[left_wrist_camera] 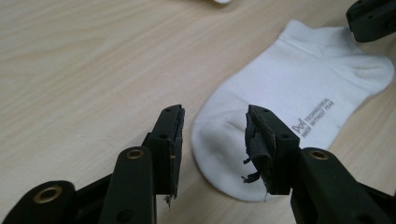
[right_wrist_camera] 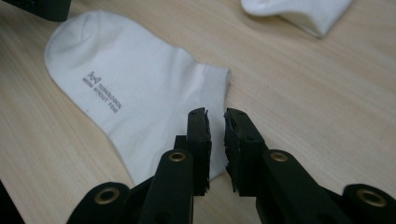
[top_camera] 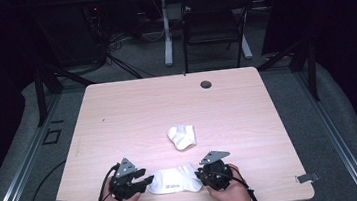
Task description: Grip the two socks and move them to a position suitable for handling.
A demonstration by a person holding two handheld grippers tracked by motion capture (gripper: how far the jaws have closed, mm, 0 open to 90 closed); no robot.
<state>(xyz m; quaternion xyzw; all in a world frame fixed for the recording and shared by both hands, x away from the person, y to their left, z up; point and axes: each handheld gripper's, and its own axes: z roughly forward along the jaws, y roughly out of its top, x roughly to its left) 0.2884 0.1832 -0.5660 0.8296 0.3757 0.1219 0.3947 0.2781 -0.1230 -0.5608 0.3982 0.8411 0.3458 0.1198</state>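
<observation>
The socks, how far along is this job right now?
Early on. Done: the flat sock lies spread out near the table's front edge. In hand: the left claw is open at its toe, the right claw nearly closed over its heel end; neither clearly grips it. Left: the crumpled sock lies apart, mid-table, untouched, probably awaiting pairing.

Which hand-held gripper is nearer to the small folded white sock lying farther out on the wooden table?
Right. The right hand-held gripper sits just below and right of the small folded white sock; the left hand-held gripper lies farther off, below and left.
</observation>
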